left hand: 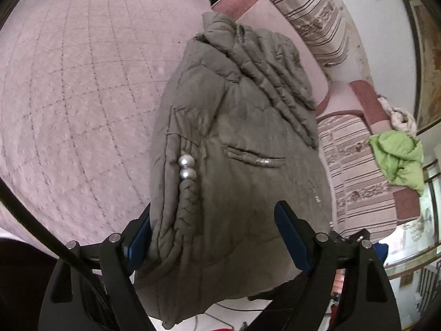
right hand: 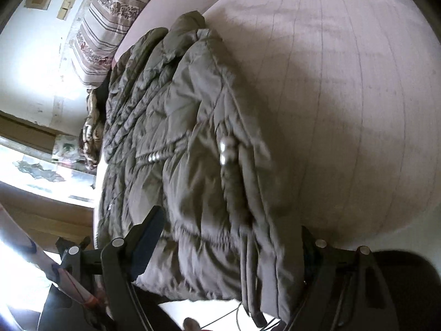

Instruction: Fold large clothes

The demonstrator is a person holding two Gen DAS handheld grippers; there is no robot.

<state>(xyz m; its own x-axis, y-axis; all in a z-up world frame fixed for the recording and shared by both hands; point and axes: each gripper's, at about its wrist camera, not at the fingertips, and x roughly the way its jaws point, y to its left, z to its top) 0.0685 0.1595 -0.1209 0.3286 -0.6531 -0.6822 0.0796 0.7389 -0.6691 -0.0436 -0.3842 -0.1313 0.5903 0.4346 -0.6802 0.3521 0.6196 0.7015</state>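
Note:
An olive-grey quilted puffer jacket (left hand: 234,138) lies folded lengthwise on the pink quilted bed (left hand: 82,82), with two silver beads (left hand: 187,167) on its cord and a zipped pocket (left hand: 256,160). My left gripper (left hand: 217,237) is wide open, its blue-padded fingers (left hand: 289,237) standing on either side of the jacket's near hem. In the right wrist view the same jacket (right hand: 193,151) fills the middle, and my right gripper (right hand: 228,251) is also open around the near hem; its right finger is mostly hidden under the fabric.
Striped floral pillows (left hand: 317,13) line the far edge of the bed. A green garment (left hand: 397,160) lies on the pillows at the right. A wall and window ledge (right hand: 33,165) show beyond the bed's edge.

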